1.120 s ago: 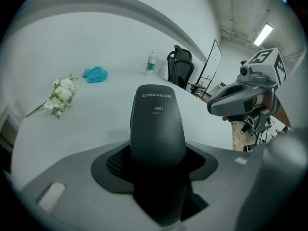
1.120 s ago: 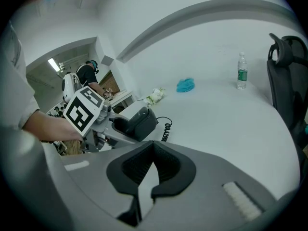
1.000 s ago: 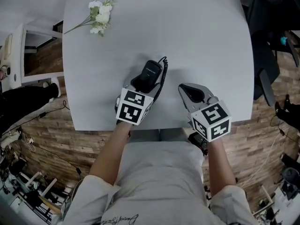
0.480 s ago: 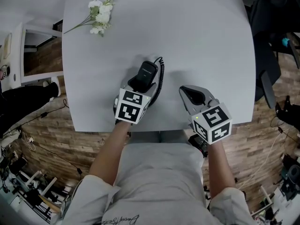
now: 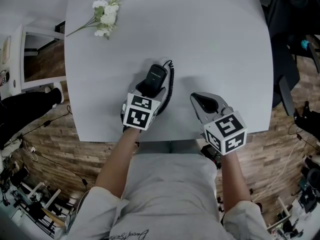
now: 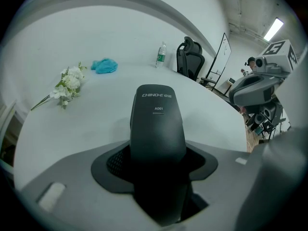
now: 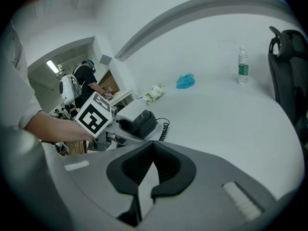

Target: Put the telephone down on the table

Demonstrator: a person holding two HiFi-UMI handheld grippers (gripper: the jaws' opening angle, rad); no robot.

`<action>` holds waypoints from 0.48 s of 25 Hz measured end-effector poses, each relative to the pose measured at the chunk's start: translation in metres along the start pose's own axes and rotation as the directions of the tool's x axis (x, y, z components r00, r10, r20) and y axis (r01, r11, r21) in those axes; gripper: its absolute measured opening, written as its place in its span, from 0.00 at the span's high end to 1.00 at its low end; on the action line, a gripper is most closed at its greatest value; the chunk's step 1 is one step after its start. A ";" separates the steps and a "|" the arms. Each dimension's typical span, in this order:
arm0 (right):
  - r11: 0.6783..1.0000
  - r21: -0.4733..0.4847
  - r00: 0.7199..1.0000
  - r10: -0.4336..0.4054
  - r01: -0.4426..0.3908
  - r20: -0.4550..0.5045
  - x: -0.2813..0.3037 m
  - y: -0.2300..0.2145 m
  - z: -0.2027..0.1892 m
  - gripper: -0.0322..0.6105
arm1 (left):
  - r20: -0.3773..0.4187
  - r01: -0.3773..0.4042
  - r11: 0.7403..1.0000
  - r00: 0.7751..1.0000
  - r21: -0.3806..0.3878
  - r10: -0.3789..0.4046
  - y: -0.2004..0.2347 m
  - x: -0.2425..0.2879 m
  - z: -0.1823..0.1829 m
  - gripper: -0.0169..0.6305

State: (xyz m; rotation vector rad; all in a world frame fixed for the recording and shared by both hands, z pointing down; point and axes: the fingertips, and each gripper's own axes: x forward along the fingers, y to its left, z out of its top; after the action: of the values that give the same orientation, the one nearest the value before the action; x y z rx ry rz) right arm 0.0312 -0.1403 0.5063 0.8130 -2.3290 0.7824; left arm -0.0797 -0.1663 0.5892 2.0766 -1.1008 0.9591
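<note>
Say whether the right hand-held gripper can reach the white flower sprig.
Probably: the right hand-held gripper is empty, but the black telephone handset in the left hand-held gripper crowds its path to the white flower sprig.

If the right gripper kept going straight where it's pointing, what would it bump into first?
Most likely the bare table top. The right gripper tilts down towards it with nothing in between. The telephone is off to one side.
</note>
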 end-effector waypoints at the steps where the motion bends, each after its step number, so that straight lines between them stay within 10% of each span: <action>1: 1.000 0.001 1.000 0.000 0.000 -0.001 0.000 0.000 0.000 0.94 | -0.002 0.001 1.000 1.000 0.000 -0.001 0.000 0.001 0.000 0.51; 12: 1.000 0.010 1.000 0.006 -0.005 -0.009 0.003 0.000 -0.003 0.94 | -0.012 -0.001 1.000 1.000 0.017 0.001 0.000 0.010 0.002 0.51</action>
State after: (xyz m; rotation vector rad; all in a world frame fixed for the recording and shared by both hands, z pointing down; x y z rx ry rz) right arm 0.0302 -0.1393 0.5107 0.8058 -2.3220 0.7987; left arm -0.0751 -0.1721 0.5967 2.0816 -1.0914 0.9829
